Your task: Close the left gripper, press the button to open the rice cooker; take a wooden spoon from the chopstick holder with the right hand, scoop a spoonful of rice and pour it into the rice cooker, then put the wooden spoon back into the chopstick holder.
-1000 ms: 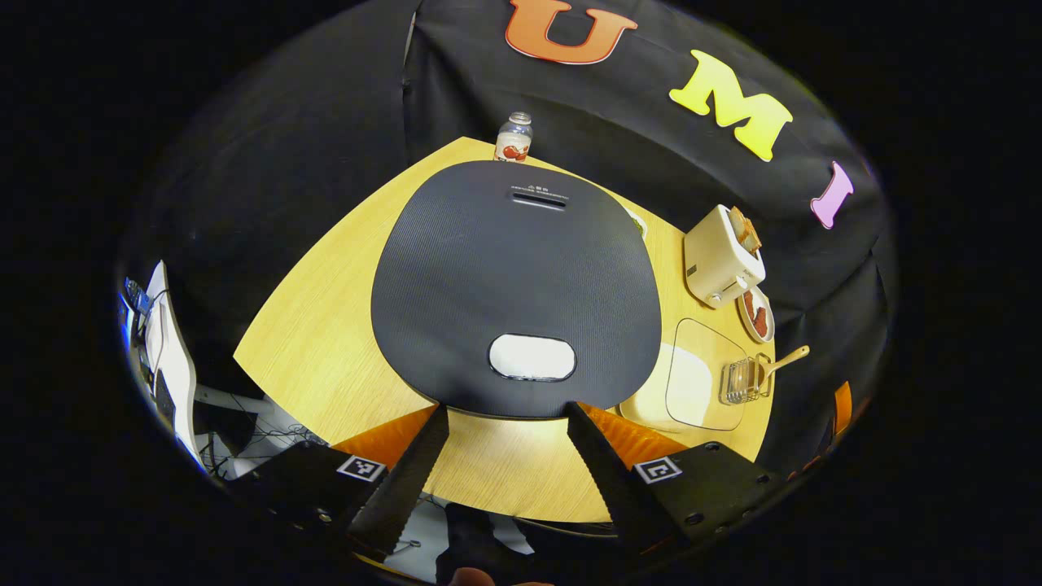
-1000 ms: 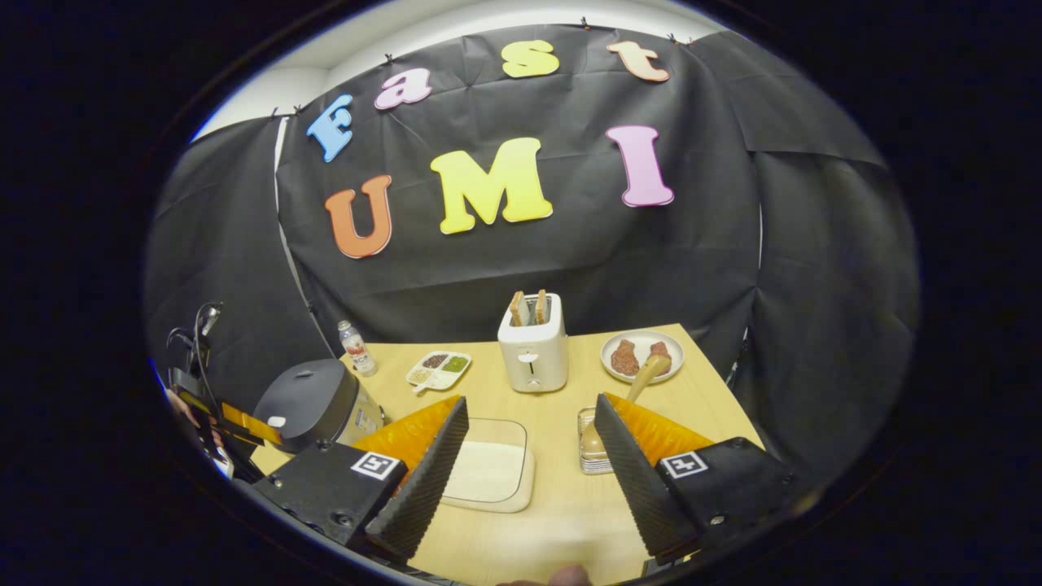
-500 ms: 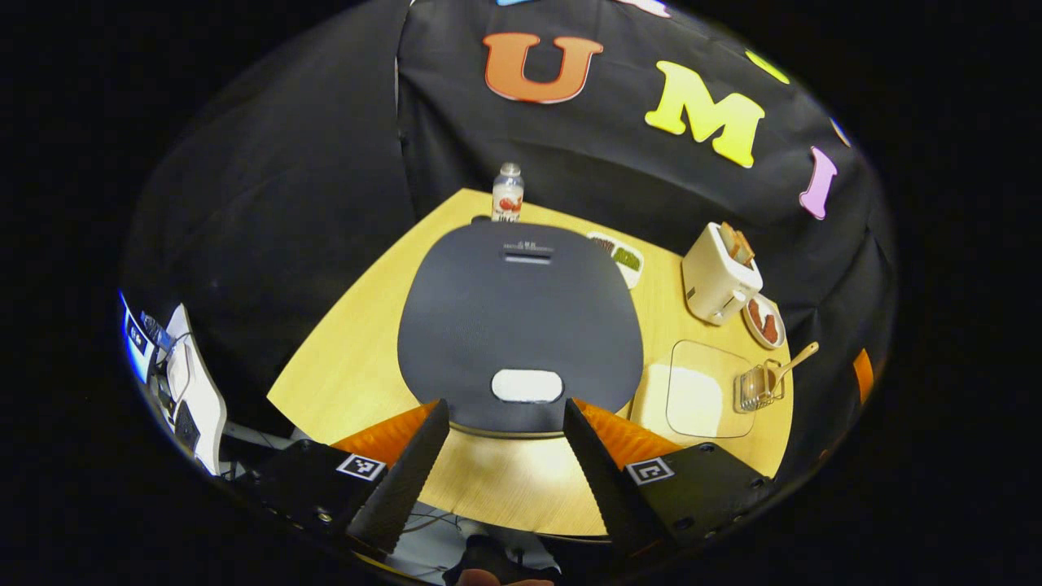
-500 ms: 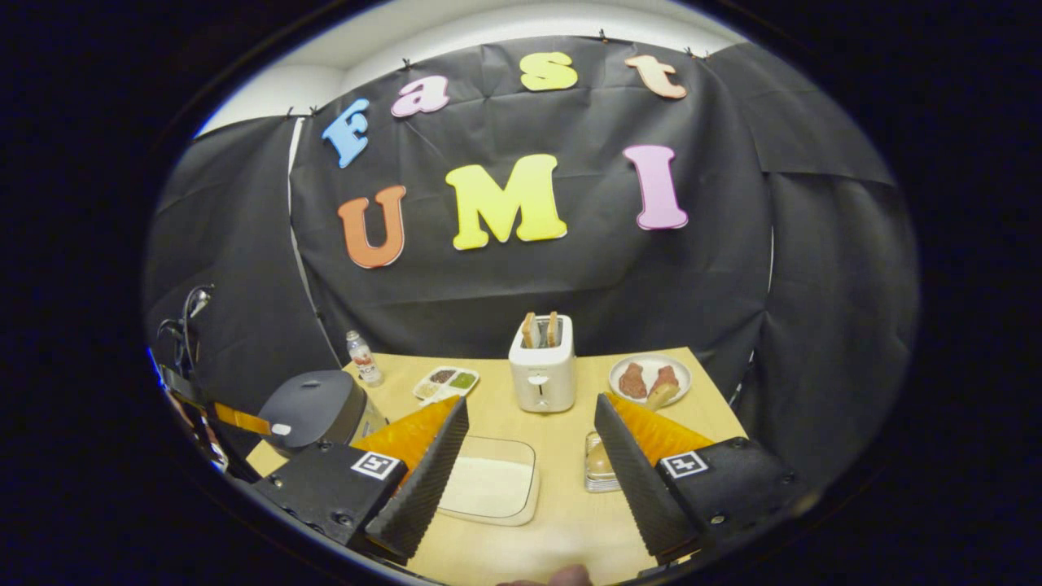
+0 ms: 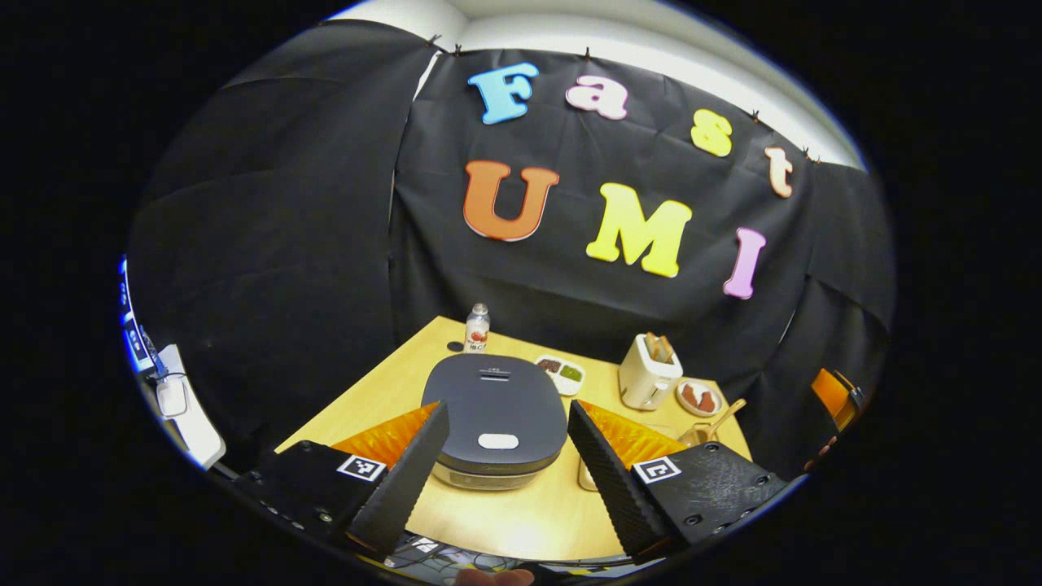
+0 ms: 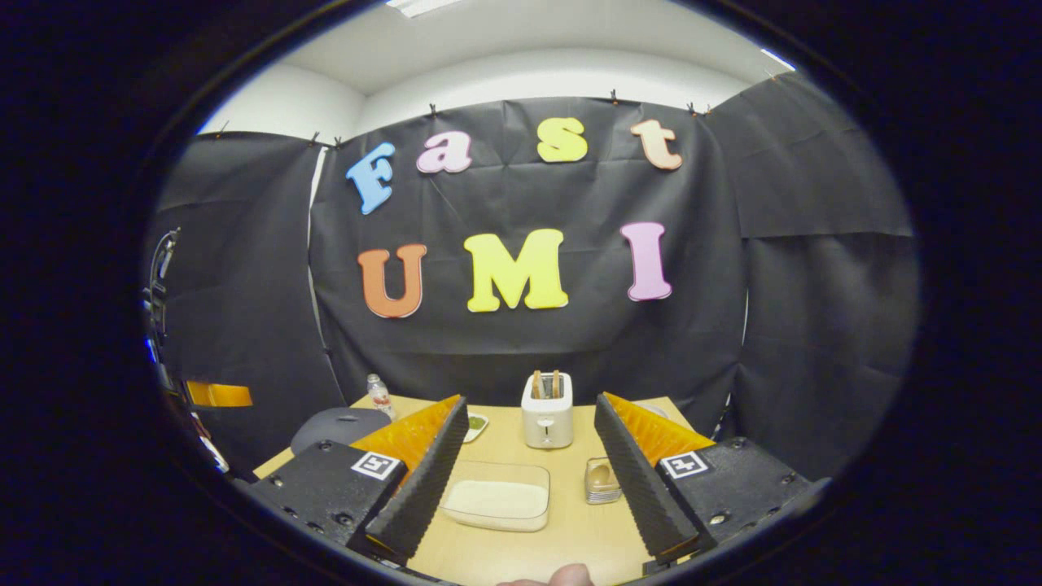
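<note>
Both my tools are spread wide and hold nothing: my left gripper (image 5: 498,476) hangs back from the rice cooker (image 5: 496,407), whose lid is down, with its pale button (image 5: 498,441) framed between my fingers but well clear of them, and my right gripper (image 6: 529,476) hovers above the table (image 6: 505,553), looking over the clear tray of rice (image 6: 496,496) and the chopstick holder (image 6: 601,482) just beside it. The wooden spoon (image 5: 720,417) leans out of that holder, its handle toward the plate of meat (image 5: 700,397). My worry is the press: the task wants my left fingers closed first, and if I go down with them apart like this they could straddle the button or land on the lid on either side, and nothing opens. A hard or off-centre push might also skid the cooker along the table. Later, reaching the spoon with my right tool, I could knock the toaster (image 6: 546,419) or tip the light wire holder. Compared with a second ago, my left tool has pulled up and away from the cooker, which then loomed large right at my fingertips; my right tool has risen too, so the table sits lower in its view.
</note>
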Demonstrator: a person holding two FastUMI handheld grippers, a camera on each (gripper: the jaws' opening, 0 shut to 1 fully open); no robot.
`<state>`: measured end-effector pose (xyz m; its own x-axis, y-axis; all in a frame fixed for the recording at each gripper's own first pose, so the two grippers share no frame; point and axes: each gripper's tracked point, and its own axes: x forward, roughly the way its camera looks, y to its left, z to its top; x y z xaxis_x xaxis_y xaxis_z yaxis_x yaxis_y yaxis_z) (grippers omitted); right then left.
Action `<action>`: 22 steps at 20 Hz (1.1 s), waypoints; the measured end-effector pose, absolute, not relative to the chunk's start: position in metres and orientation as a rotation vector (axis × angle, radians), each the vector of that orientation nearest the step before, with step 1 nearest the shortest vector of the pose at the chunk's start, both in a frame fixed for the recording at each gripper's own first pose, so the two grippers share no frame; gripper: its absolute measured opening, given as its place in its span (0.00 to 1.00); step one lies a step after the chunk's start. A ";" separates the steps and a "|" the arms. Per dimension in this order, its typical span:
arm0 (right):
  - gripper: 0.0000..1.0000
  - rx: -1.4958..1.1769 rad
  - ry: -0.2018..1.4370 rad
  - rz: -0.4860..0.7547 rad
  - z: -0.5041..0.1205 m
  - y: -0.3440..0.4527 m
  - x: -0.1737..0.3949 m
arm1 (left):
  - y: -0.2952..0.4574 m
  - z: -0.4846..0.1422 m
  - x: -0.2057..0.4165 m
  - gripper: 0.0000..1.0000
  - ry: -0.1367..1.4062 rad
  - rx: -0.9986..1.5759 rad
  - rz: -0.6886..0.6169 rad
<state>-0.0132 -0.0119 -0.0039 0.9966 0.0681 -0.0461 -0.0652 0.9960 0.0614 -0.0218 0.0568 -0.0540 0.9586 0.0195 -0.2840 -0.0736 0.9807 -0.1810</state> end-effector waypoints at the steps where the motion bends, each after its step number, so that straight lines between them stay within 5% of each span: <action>1: 1.00 0.056 0.031 0.064 0.001 -0.009 -0.030 | 0.054 -0.046 -0.036 0.95 0.252 -0.199 0.035; 3: 1.00 0.038 0.003 0.056 0.007 -0.004 -0.062 | 0.051 -0.035 -0.059 1.00 0.193 -0.193 0.016; 9: 1.00 -0.004 -0.033 0.031 0.005 -0.001 -0.141 | 0.030 -0.026 -0.116 0.95 0.106 -0.158 -0.048; 10: 0.94 0.000 -0.028 0.030 0.000 0.000 -0.148 | 0.026 -0.025 -0.123 0.95 0.099 -0.150 -0.059; 12: 1.00 0.012 -0.015 0.029 -0.008 0.003 -0.165 | 0.021 -0.022 -0.134 0.95 0.085 -0.137 -0.073; 18: 1.00 0.020 -0.017 0.034 -0.015 0.007 -0.178 | 0.007 -0.024 -0.152 0.95 0.059 -0.081 -0.084; 19: 0.94 0.021 -0.011 0.037 -0.018 0.007 -0.176 | 0.005 -0.023 -0.152 0.95 0.050 -0.078 -0.083; 21: 1.00 0.019 -0.006 0.037 -0.019 0.006 -0.173 | 0.002 -0.023 -0.152 0.95 0.030 -0.061 -0.078; 22: 0.94 0.020 -0.016 0.032 -0.016 0.005 -0.171 | 0.000 -0.023 -0.150 0.95 0.017 -0.046 -0.074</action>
